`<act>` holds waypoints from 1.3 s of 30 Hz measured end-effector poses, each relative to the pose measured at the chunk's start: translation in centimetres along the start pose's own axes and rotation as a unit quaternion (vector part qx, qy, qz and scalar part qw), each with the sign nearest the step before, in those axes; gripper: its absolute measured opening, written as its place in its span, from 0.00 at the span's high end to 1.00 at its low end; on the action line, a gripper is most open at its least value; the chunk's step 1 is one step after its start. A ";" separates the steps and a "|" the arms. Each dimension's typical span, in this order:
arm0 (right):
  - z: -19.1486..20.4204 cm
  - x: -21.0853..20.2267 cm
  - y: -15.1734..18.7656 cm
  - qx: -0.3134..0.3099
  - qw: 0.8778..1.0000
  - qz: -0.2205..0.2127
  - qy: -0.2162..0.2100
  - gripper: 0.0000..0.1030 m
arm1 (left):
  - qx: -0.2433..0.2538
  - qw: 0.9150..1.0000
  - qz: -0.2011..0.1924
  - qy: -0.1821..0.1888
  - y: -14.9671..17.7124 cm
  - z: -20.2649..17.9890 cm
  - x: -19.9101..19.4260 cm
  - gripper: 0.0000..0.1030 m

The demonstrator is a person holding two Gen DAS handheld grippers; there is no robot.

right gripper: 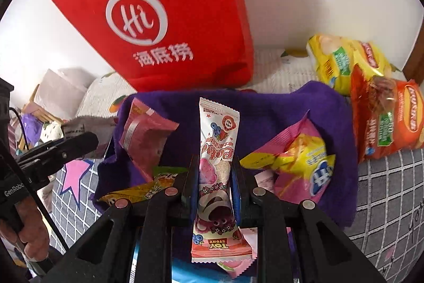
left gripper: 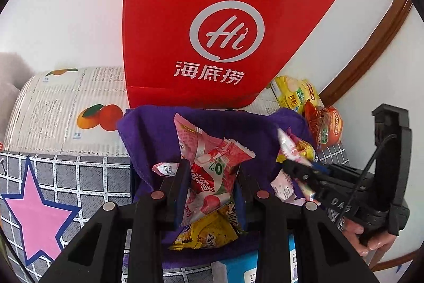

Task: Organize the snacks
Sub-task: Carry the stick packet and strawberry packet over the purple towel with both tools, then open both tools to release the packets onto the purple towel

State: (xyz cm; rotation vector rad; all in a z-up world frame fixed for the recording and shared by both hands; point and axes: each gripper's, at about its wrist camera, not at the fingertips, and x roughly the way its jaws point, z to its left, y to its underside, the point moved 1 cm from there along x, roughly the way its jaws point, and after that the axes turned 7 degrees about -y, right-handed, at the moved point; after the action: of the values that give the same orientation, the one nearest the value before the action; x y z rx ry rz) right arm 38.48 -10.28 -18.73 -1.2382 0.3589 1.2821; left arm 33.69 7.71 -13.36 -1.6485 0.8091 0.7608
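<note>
**Snacks held over the purple cloth**

Snacks sit heaped on the purple cloth point(left gripper: 148, 129), just in front of the red bag point(left gripper: 212, 17). The left claw point(left gripper: 209, 184) is clenched on a pink strawberry packet point(left gripper: 212, 171) above the cloth. The right claw point(right gripper: 216, 177) grips a long Toy Story wafer packet point(right gripper: 217, 163) over the same cloth.

Both packets are slick film pinched mid-body, so either could likely slide out and drop back into the heap. The claws work close together and could collide.

Only the right wrist view shows the chip bags point(right gripper: 371, 86) in full, right of the cloth, and clutter to its left. Only the left wrist view shows the orange-printed sheet point(left gripper: 79, 110).
</note>
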 end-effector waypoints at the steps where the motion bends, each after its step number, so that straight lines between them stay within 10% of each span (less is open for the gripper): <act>1: 0.1 0.3 0.1 -0.002 1.000 0.005 -0.001 0.79 | 0.001 1.000 0.000 0.000 0.0 -0.1 0.0 0.72; 24: 1.2 5.3 0.7 -0.005 0.997 0.077 0.033 0.75 | 0.000 1.000 0.009 -0.006 0.1 -0.2 0.4 0.72; 39: 0.7 -0.9 -0.1 0.000 1.000 -0.002 0.024 0.62 | 0.006 0.999 0.036 0.008 0.8 -1.1 1.7 0.72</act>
State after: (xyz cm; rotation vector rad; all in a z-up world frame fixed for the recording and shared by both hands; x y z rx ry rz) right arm 38.00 -10.20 -17.68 -1.2700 0.3908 1.2497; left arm 34.05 6.32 -14.99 -1.6248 0.8874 0.7921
